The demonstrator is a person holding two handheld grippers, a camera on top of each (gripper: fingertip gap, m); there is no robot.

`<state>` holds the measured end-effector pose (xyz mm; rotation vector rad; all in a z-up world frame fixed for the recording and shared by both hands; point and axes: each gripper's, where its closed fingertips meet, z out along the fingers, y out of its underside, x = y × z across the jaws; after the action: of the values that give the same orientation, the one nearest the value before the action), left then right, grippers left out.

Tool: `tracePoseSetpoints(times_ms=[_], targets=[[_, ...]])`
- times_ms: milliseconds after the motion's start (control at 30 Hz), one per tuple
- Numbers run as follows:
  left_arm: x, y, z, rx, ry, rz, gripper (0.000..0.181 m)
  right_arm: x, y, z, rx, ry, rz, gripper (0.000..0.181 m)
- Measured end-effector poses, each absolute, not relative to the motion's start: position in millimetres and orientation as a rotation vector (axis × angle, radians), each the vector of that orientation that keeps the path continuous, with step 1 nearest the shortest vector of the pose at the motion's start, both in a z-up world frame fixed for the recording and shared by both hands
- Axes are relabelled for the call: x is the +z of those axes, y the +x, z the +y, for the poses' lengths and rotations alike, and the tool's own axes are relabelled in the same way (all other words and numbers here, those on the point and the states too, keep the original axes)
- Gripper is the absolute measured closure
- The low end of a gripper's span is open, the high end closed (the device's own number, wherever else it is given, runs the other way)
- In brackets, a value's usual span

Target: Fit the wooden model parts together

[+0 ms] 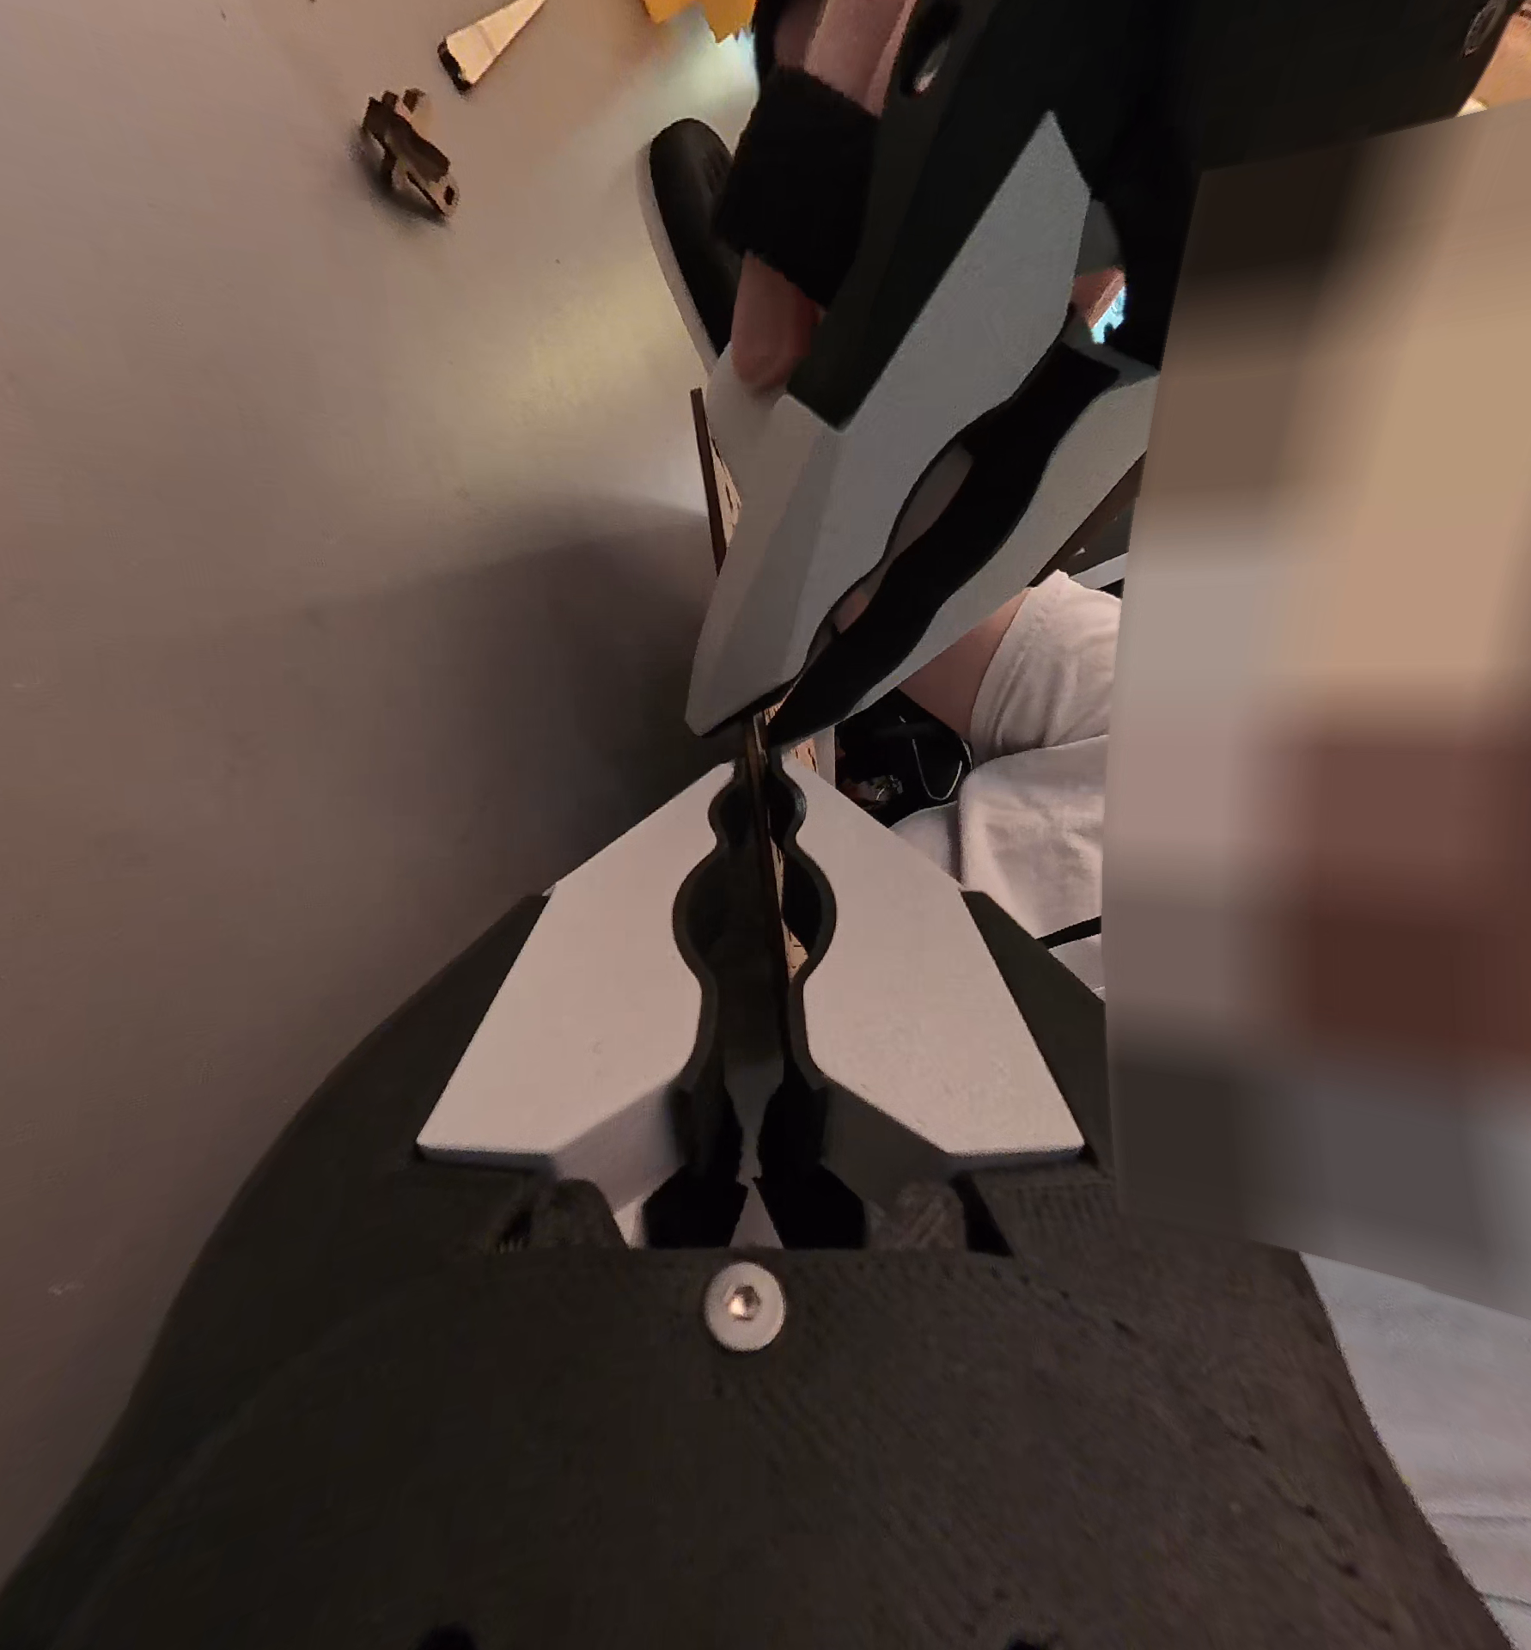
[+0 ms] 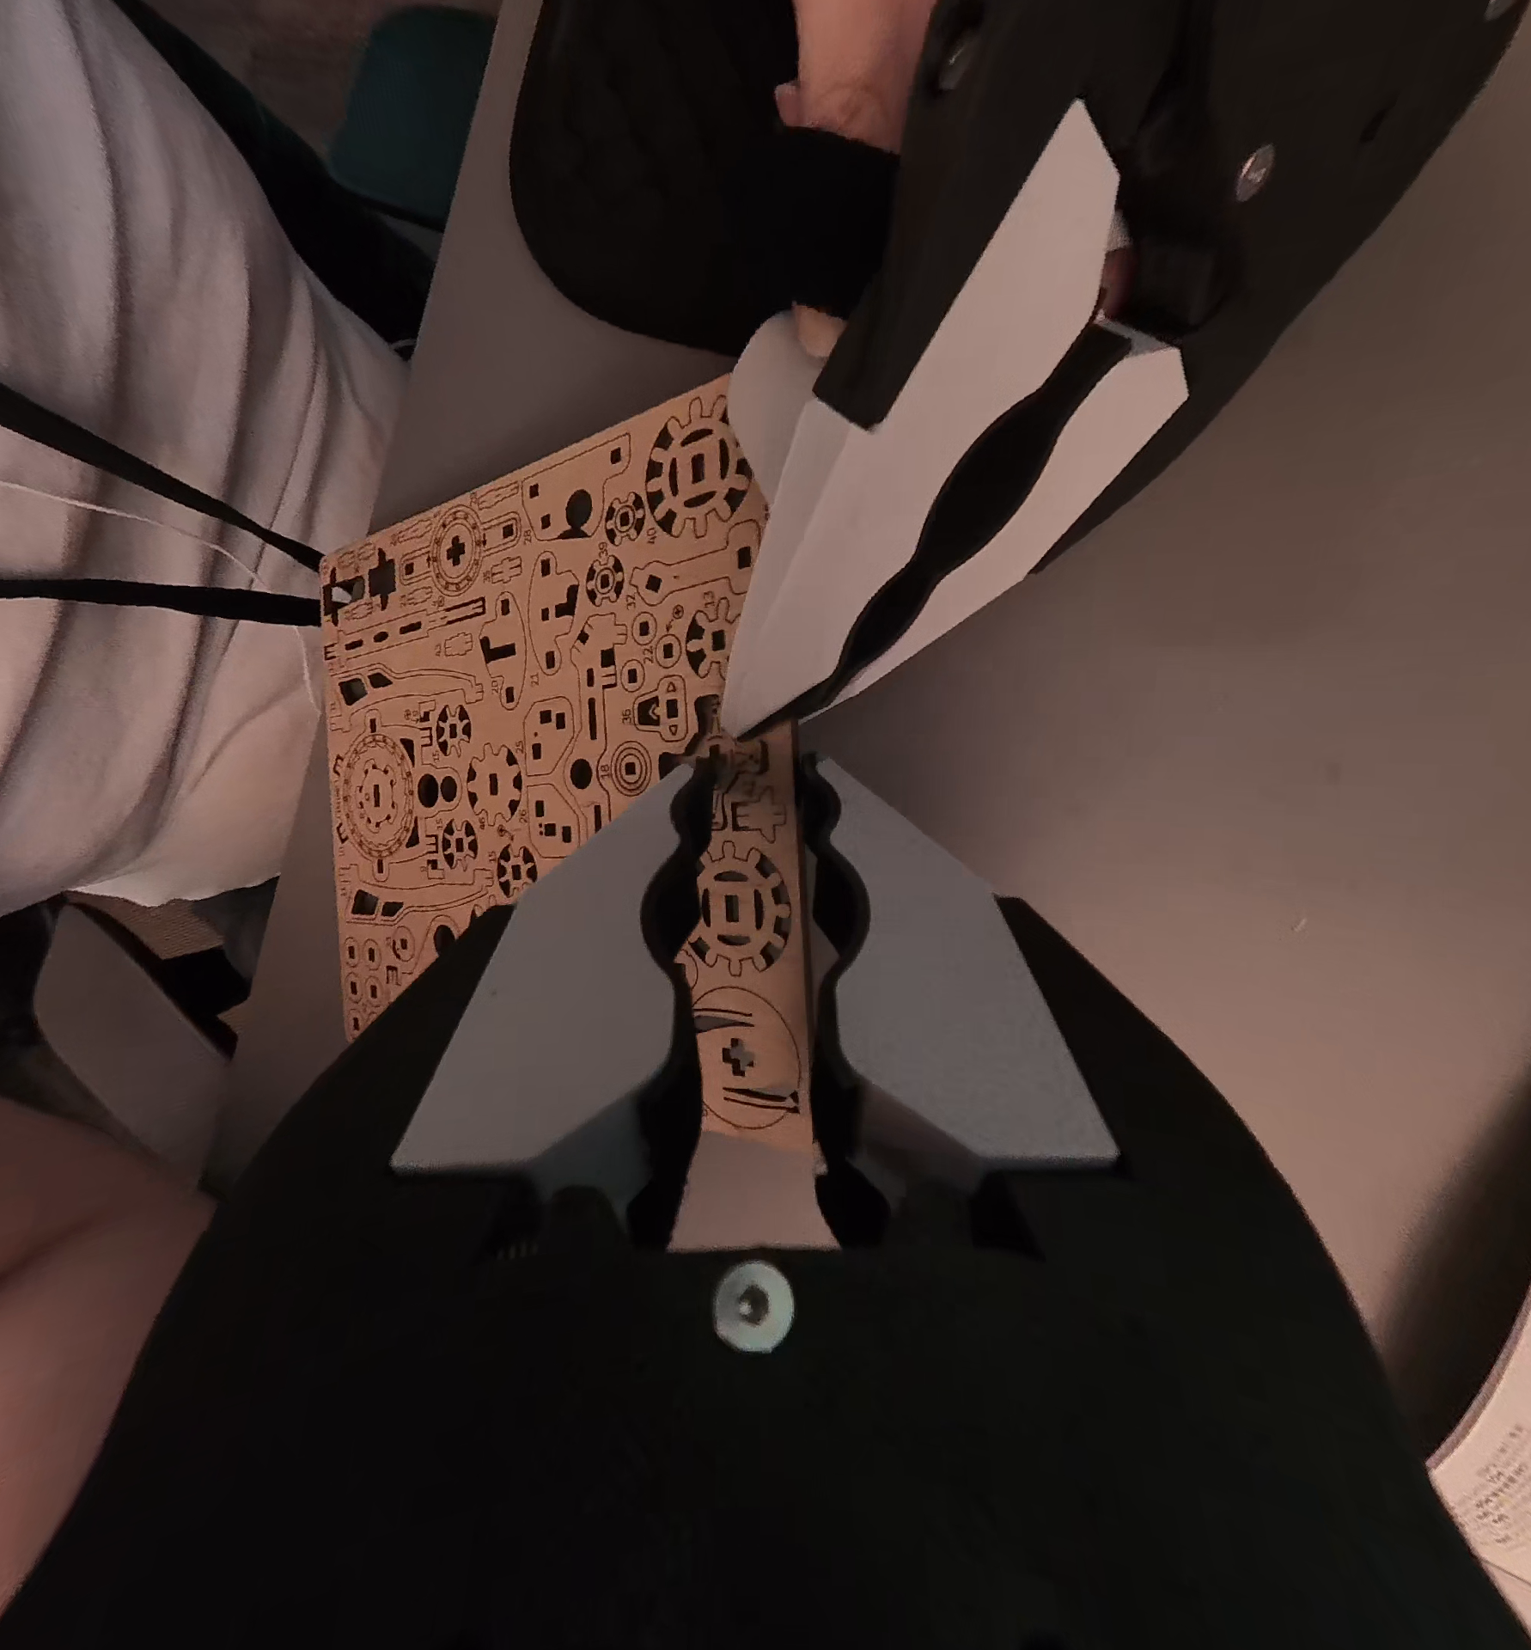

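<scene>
While the left gripper [image 1: 757,759] clamps its white fingers on the thin dark edge of a wooden parts sheet [image 1: 766,857], the left wrist view shows the right gripper [image 1: 744,719] coming down from above, its tips meeting the same edge just beyond. A hand [image 1: 771,330] in a dark fingerless glove works that tool, and on the grey table [image 1: 208,625] well behind lie a small assembled wooden piece [image 1: 409,152] and a loose wooden strip [image 1: 485,45]. Seen from the right wrist view, the parts sheet [image 2: 494,714] shows its face, laser-cut with gears and slotted shapes, held up off the table in front of a person in a white shirt [image 2: 119,446]. The right gripper [image 2: 757,759] stands with its fingers parted, the sheet's edge strip passing between them, while the left gripper [image 2: 748,714] pinches the sheet from the far side. A printed booklet [image 2: 1512,1473] lies at the table's corner. The step in hand appears to be freeing a piece from the sheet, before any fitting; the next move likely calls for closing on one small part near the tips and pushing it out without snapping the thin wood.
</scene>
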<state>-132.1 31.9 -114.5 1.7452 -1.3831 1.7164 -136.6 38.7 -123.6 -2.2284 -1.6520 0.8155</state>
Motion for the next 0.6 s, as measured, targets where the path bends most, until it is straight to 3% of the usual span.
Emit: tracePoseSetpoints(times_ms=[600], targets=[[-112.2, -132.2, 32.0, 1.729, 1.734, -1.386, 0.180, -120.5, -132.5, 37.4, 0.825, -2.203, -1.686, 0.163]])
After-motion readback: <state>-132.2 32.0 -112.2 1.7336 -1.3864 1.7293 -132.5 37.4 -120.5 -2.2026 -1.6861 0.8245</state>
